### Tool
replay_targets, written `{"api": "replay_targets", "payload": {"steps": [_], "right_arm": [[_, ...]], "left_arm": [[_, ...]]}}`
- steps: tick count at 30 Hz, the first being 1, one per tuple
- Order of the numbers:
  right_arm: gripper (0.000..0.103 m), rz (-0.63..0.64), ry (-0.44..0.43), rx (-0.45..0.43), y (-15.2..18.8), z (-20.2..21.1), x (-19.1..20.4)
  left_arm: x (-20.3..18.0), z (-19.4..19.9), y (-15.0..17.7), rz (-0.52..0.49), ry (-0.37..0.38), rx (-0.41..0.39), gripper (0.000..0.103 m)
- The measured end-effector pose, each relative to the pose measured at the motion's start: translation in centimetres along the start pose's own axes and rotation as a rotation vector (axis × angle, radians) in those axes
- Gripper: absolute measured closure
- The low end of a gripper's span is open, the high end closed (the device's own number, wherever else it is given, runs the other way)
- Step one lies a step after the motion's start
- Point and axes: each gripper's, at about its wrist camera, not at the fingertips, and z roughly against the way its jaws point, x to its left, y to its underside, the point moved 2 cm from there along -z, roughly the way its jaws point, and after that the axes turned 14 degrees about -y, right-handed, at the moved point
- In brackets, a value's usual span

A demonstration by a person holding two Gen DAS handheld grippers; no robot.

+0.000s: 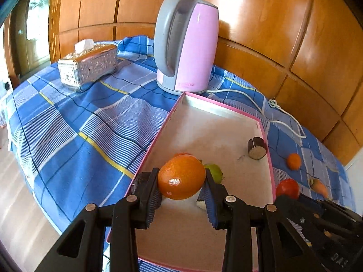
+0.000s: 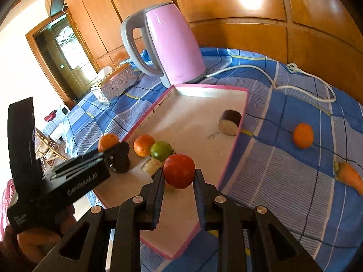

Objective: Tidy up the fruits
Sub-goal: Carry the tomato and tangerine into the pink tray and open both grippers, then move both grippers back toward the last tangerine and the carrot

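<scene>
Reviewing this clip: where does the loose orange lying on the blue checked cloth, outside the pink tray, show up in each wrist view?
Left wrist view: the loose orange sits at the right, on the cloth just beyond the tray's right rim.
Right wrist view: the loose orange lies right of centre, on the cloth, up and left of the carrot.
Shared landmark: the pink kettle behind the pink tray.

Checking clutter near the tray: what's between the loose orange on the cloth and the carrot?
Nothing. In the right wrist view, only bare checked tablecloth separates the loose orange from the carrot. They lie apart, both outside the pink tray.
</scene>
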Motion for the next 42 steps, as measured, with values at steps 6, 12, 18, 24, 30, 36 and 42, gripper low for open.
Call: {"api": "replay_targets", "payload": {"steps": [6, 12, 18, 24, 30, 36, 42], "right_arm": [[0.077, -0.001, 0.026, -0.002, -1.3, -1.4, -0.4], [0.075, -0.058, 0.062, 0.031, -1.2, -2.8, -2.5], [0.075, -0.100, 0.043, 0.021, 0.4, -2.6, -3.3], [0.075, -0.096, 0.047, -0.004, 1.1, -1.2, -2.7], [0.075, -0.113, 0.080, -0.036, 1.9, 0.5, -2.8], [0.075, -0.134, 0.093, -0.055, 2.1, 1.4, -3.3], [0.075, -0.153, 0.100, -0.053, 2.4, 1.7, -3.6]], "left_arm": [[-0.8, 0.0, 0.3, -0.016, 0.042, 0.009, 0.066], [-0.8, -0.8, 0.5, -0.017, 0.037, 0.030, 0.066], [-1.1, -1.2, 0.4, -0.020, 0.041, 0.038, 0.066], [-3.2, -0.8, -0.5, -0.050, 0.082, 0.018, 0.066], [-5.9, -1.1, -1.0, -0.086, 0.109, 0.025, 0.066], [-6.7, -0.8, -0.9, -0.107, 0.113, 0.017, 0.062], [-6.7, -0.5, -0.6, -0.107, 0.101, 0.023, 0.059]]}}
